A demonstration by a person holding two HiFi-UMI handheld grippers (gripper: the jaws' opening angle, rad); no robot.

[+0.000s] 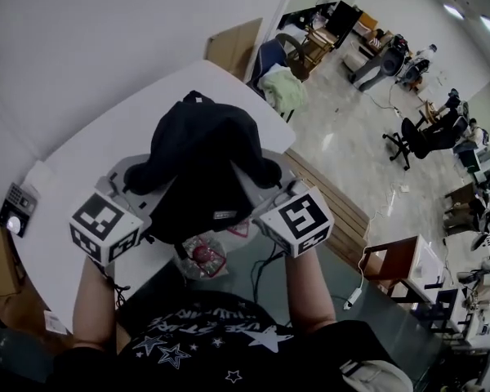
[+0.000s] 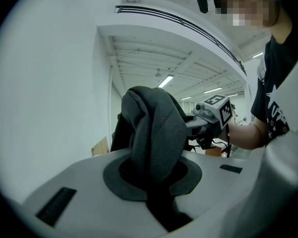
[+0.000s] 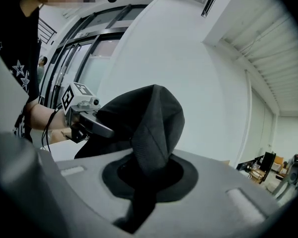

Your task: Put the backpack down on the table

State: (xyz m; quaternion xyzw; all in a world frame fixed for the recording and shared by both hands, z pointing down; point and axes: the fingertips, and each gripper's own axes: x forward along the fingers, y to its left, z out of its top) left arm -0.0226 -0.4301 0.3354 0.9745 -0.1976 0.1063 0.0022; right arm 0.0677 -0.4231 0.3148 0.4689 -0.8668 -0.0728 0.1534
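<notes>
the left tongs [image 2: 154, 182] and the right tongs [image 3: 149, 180] are each clamped tight on a fold of dark mesh cloth belonging to the black fabric backpack [image 1: 200, 158], one at either side of it. the backpack hangs between them, bunched and rounded at the top, above the near edge of the white rectangular tabletop [image 1: 98, 141]. whether its bottom touches the tabletop cannot be told.
</notes>
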